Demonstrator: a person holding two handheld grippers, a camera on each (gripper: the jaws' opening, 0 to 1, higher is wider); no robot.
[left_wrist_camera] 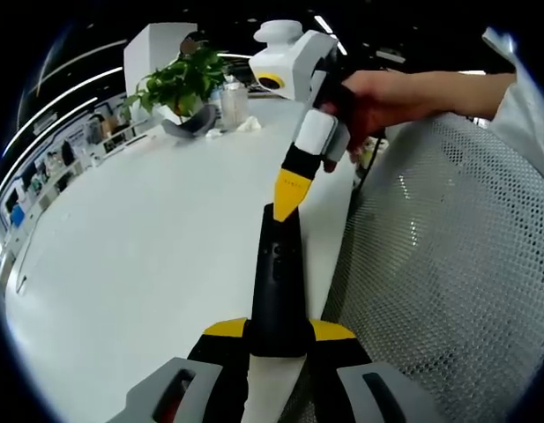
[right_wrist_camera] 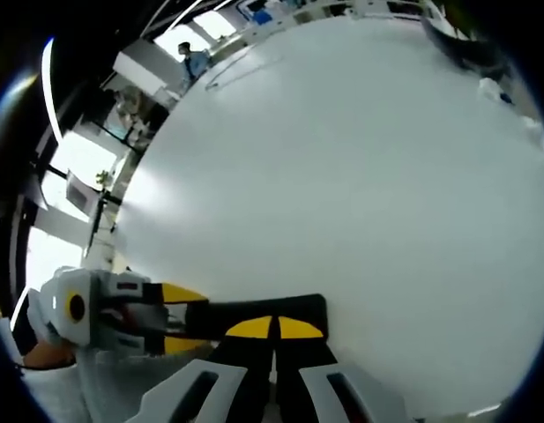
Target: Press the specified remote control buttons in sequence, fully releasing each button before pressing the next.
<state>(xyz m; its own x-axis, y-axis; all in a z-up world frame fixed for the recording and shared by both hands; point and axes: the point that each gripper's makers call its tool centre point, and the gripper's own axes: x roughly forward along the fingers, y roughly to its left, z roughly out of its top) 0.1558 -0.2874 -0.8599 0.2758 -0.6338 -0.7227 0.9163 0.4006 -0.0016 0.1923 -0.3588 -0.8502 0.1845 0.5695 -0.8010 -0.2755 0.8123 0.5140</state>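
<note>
Nearest, left gripper clamped on the lower end of the black remote, held out over the desk near its right edge; beyond, right gripper closed to a point, tip touching the remote's far end; risks: sliding off a button, pressing two at once, or twisting the remote loose; farther, potted plant at the far edge

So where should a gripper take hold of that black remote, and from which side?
Take the remote by its near end, across its narrow width, from the table edge, as the left gripper does. It is long and slim, and this leaves the button face free for the right gripper, whose closed tip rests there.
</note>
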